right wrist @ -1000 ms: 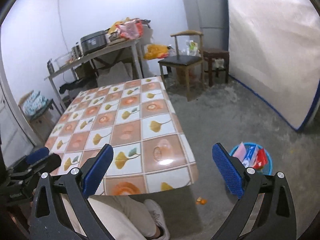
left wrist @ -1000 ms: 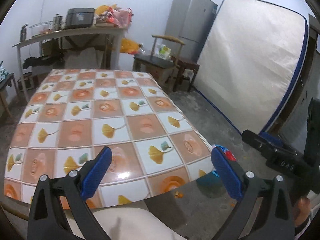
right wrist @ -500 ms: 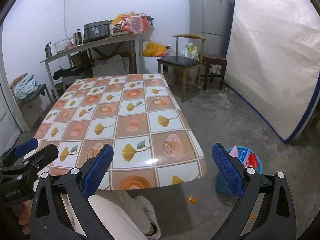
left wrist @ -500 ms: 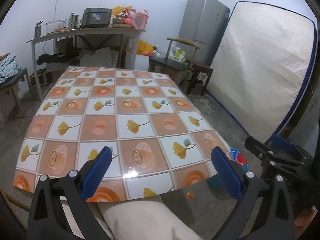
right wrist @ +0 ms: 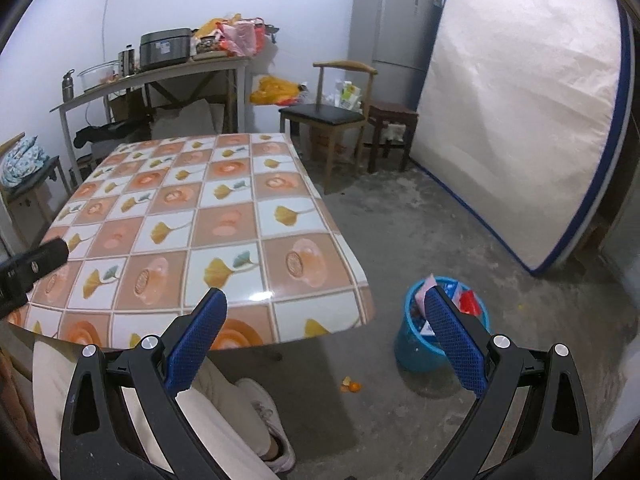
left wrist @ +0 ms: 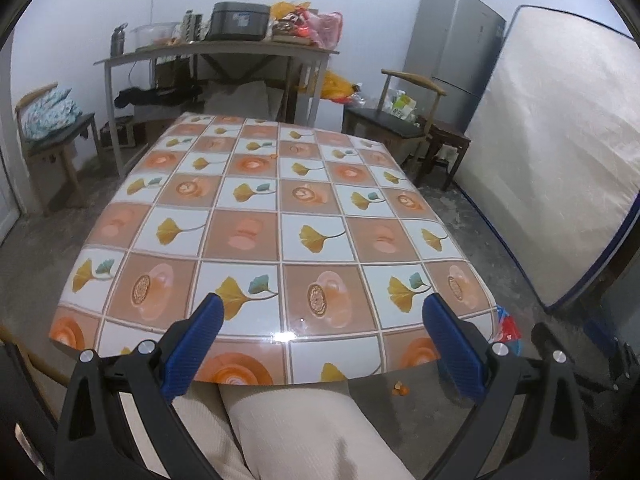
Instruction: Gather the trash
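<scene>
Jaws on both grippers stand wide apart, with nothing between the blue pads. Left gripper [left wrist: 320, 320] hangs over the near edge of the table [left wrist: 276, 216]; right gripper [right wrist: 326, 318] hangs off the table's near right corner, over the floor [right wrist: 460, 216].

Table surface: glossy cloth printed in orange and white squares with yellow leaves. It is bare, with a light glare near the front edge. A person sits at the near side; pale trousers [left wrist: 296, 428] and a light shoe [right wrist: 264, 408] show beneath the grippers.

Trash location: a blue bin [right wrist: 420, 344] stands on the floor just right of the table corner, holding pink, red and blue wrappers [right wrist: 466, 300]. Orange scraps [right wrist: 350, 386] lie on the concrete between bin and shoe.

Room: grey bench [left wrist: 216, 50] against the back wall, loaded with a cooker, jars and bags. A wooden chair [right wrist: 332, 112] and a dark stool [right wrist: 390, 120] stand beyond the table. A fridge [right wrist: 394, 28] occupies the corner. A mattress [right wrist: 520, 112] leans upright on the right wall. A second chair with a cushion [left wrist: 48, 112] sits at left.
</scene>
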A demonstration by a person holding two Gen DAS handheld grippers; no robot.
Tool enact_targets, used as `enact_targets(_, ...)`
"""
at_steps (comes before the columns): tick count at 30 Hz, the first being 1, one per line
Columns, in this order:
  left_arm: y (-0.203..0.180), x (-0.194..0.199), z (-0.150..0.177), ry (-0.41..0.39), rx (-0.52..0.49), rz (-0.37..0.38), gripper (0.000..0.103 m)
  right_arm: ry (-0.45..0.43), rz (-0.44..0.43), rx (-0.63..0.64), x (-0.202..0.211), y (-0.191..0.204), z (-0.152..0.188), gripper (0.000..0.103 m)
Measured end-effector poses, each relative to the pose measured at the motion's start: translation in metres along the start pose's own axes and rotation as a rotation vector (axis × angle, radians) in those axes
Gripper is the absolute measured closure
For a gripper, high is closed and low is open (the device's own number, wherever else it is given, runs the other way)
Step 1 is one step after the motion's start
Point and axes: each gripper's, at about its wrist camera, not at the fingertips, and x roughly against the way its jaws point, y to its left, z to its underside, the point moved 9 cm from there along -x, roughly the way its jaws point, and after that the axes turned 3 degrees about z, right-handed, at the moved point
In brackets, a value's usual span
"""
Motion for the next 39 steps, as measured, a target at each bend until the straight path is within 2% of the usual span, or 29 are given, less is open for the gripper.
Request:
enact_targets(4,-0.01,-0.001,-0.001,-0.007,-0.04,-0.019,0.006,0.01,-0.001,-0.003,-0.003,-0.006,0.004,0.008)
enact_targets(10,-0.027,0.0,0.001,-0.03,-0.042,-0.016,0.006,0.0,-0.015,-0.028,-0.003,-0.013,0.004,0.008)
enact_targets(16,-0.04,-0.009,0.013,0.019,-0.083,-0.037,0.006,0.009,-0.008,-0.04,-0.005,-0.023,0.009,0.008)
enact_targets(21,-0.043,-0.014,0.018,0.03,-0.063,-0.043,0.006,0.024,-0.043,-0.051,-0.01,-0.027,0.012,0.008)
enact_targets(31,-0.066,-0.025,0.029,0.087,-0.152,-0.022,0.006,0.043,-0.031,-0.083,-0.016,-0.041,0.018,0.008)
enact_targets(39,-0.079,-0.028,0.033,0.109,-0.173,-0.005,0.006,0.053,-0.006,-0.097,-0.015,-0.056,0.022,0.008)
